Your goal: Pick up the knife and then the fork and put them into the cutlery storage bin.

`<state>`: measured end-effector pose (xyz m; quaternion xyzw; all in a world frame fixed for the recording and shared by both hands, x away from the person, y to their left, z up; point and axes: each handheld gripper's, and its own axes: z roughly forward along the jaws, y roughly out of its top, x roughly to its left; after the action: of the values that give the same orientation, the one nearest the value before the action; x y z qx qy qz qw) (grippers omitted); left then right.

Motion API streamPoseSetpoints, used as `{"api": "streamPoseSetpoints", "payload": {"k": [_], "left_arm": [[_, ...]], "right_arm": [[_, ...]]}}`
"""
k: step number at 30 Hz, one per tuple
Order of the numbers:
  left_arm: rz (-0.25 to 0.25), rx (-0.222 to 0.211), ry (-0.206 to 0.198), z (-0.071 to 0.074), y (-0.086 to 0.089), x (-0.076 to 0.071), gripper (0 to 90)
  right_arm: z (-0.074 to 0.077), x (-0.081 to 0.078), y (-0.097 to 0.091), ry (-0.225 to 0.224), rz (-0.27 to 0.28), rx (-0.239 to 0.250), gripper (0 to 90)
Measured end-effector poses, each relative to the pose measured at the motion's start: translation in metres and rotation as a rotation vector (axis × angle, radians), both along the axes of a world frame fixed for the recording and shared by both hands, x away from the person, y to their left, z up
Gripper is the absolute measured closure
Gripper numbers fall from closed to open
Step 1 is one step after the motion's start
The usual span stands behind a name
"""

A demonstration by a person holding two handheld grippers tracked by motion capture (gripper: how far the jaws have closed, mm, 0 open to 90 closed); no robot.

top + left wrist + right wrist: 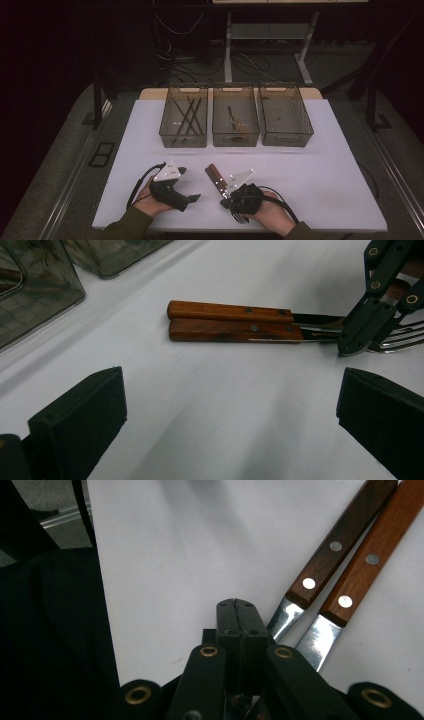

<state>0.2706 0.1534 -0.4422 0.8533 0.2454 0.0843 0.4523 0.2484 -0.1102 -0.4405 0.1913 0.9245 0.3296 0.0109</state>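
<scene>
Two pieces of cutlery [214, 176] with brown wooden handles lie side by side on the white surface [325, 170], in the lower middle of the high view. Each handle has small round metal dots, and shiny metal comes out of one end. Fork prongs [400, 337] show at the right edge of the left gripper view. The right claw [239, 622] is pressed together, right beside the shiny metal parts. The left claw [230, 410] is spread wide, with bare surface between its jaws. Three see-through bins stand in a row at the top of the surface. The left bin [183, 134] holds long dark sticks. The middle bin [235, 135] holds one brown tool. In the right bin [285, 135] I cannot tell what there is.
</scene>
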Motion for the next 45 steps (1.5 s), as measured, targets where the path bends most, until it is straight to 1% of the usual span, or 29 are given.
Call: {"api": "streamPoseSetpoints", "payload": {"k": [4,6,7,8,13,14,16,19,20,21,22,24,25,29,32,33,34,35,36,38,39,40,41,43,45], "left_arm": [[0.000,0.000,0.000,0.000,0.000,0.000,0.0],[0.000,-0.001,0.001,0.000,0.000,0.000,0.0],[0.000,0.000,0.001,0.000,0.000,0.000,0.0],[0.000,0.000,0.000,0.000,0.000,0.000,0.0],[0.000,0.000,0.000,0.000,0.000,0.000,0.0],[-0.001,0.000,0.001,0.000,0.000,0.000,0.0],[-0.001,0.001,0.000,0.000,0.000,0.000,0.0],[-0.001,-0.002,-0.001,0.000,0.000,0.000,0.0],[-0.001,0.000,-0.001,0.000,0.000,0.000,0.0],[-0.001,0.000,-0.001,0.000,0.000,0.000,0.0],[-0.002,0.000,-0.001,0.000,0.000,0.000,0.0],[-0.002,0.002,-0.001,0.000,0.000,0.000,0.0],[-0.002,0.001,-0.001,0.000,0.000,0.000,0.0],[-0.001,0.001,0.000,0.000,0.000,0.000,0.0],[-0.003,0.001,-0.002,0.000,0.000,0.000,0.0],[-0.004,0.002,-0.002,0.000,0.000,0.000,0.0],[-0.003,0.000,-0.001,0.000,0.000,0.000,0.0],[-0.004,0.001,-0.001,0.000,0.000,0.000,0.0],[-0.005,0.002,-0.001,0.000,0.000,0.000,0.0],[-0.004,0.002,0.001,0.000,0.000,0.000,0.0],[-0.004,0.003,0.000,0.000,0.000,0.000,0.0],[-0.003,0.001,0.001,0.000,0.000,0.000,0.0],[0.002,-0.007,0.003,0.000,-0.001,0.000,0.0],[0.003,-0.006,0.004,0.000,-0.001,0.000,0.0],[0.003,-0.004,0.004,0.000,-0.001,0.000,0.0]], "right_arm": [[0.000,0.001,-0.001,0.000,-0.005,-0.005,90.0],[0.000,0.002,-0.003,-0.012,-0.002,-0.010,90.0],[0.001,0.001,-0.003,-0.005,-0.020,-0.010,90.0],[0.001,0.003,-0.005,-0.017,-0.019,-0.018,90.0],[0.001,0.005,-0.009,-0.020,-0.034,-0.028,90.0],[0.002,0.005,-0.009,-0.011,-0.038,-0.022,90.0],[0.002,0.006,-0.010,-0.005,-0.046,-0.021,90.0],[0.002,0.008,-0.013,-0.013,-0.053,-0.028,90.0],[0.002,0.009,-0.014,-0.022,-0.053,-0.031,90.0],[0.002,0.009,-0.014,-0.010,-0.059,-0.026,90.0],[0.002,0.010,-0.015,-0.007,-0.063,-0.024,90.0],[0.001,0.011,-0.016,-0.018,-0.057,-0.029,90.0],[0.002,0.010,-0.015,-0.008,-0.060,-0.025,90.0],[0.002,0.011,-0.016,-0.010,-0.056,-0.025,90.0],[0.003,0.011,-0.017,-0.007,-0.053,-0.013,89.5],[0.004,0.011,-0.017,0.007,-0.054,0.004,87.1],[0.005,0.012,-0.019,0.001,-0.056,0.006,85.2],[0.006,0.013,-0.020,0.005,-0.056,0.017,82.2],[0.008,0.012,-0.021,0.028,-0.064,0.030,78.7],[0.011,0.013,-0.023,0.021,-0.070,0.039,69.8],[0.013,0.013,-0.024,0.036,-0.076,0.059,66.8],[0.014,0.014,-0.025,0.041,-0.079,0.072,63.3],[0.016,0.015,-0.027,0.047,-0.079,0.078,60.6],[0.020,0.018,-0.029,0.045,-0.072,0.072,55.9],[0.023,0.022,-0.030,0.039,-0.082,0.063,51.7]]}}
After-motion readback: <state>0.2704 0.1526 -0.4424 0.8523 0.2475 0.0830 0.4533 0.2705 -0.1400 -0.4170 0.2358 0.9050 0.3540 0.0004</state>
